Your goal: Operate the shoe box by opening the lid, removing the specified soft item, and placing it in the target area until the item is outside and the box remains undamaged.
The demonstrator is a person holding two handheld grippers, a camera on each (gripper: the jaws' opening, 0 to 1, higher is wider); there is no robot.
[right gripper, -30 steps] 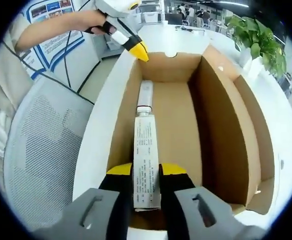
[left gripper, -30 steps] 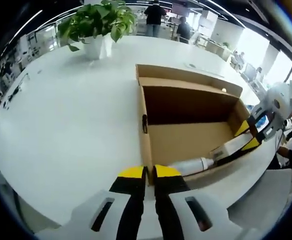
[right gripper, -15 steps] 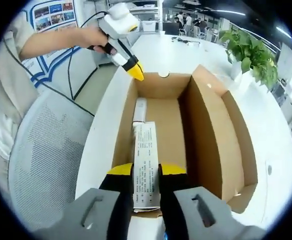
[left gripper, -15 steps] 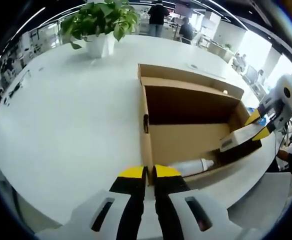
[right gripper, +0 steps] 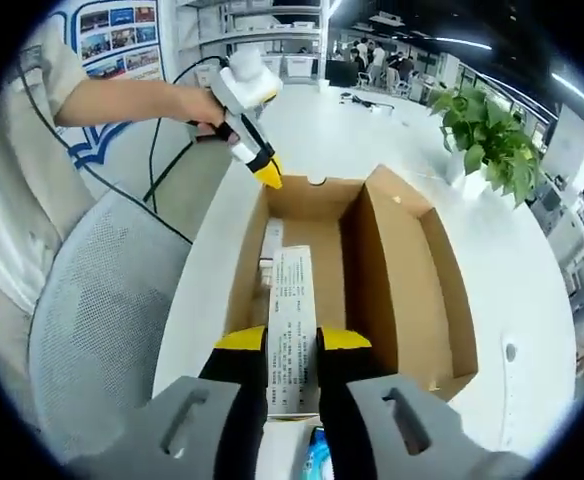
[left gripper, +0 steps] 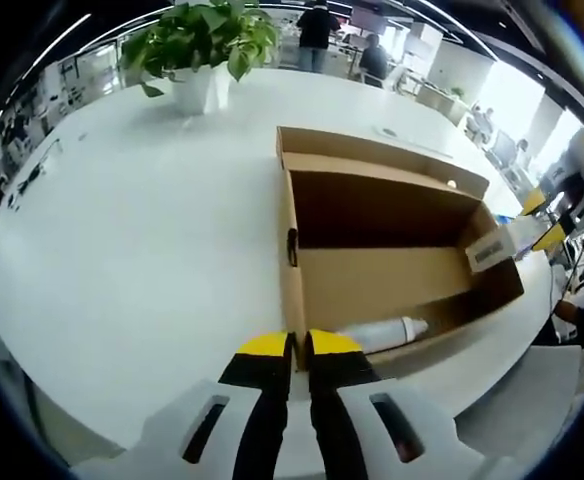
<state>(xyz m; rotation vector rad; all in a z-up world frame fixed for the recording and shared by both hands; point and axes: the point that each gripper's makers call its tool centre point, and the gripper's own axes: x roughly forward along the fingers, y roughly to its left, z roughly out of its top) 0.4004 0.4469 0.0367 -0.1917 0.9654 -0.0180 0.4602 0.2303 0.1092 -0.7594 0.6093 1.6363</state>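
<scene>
In the left gripper view, the left tongs (left gripper: 298, 345) are clenched on the near end wall of the open brown cardboard shoe box (left gripper: 372, 275), their yellow tips pinching the top edge of that wall. The box lies on the white round counter (left gripper: 132, 250), its lid folded open on the far side. A white tube (left gripper: 377, 332) lies inside, on the box floor along the wall nearest the counter's edge. At the far end of the box, the right tongs (left gripper: 540, 220) hold a white printed carton (left gripper: 494, 247) above the box rim. A green potted plant in a white pot (left gripper: 198, 50) stands well apart on the counter.

In the right gripper view, the right tongs (right gripper: 292, 340) grasp the white printed carton (right gripper: 292, 325) lengthwise between their yellow tips, raised over the near end of the shoe box (right gripper: 392, 270). The tube (right gripper: 270, 242) lies inside beyond it. The left tongs (right gripper: 268, 178) grip the far wall, held by a hand (right gripper: 200, 110). A grey mesh chair (right gripper: 97, 300) stands beside the counter (right gripper: 532, 290).
</scene>
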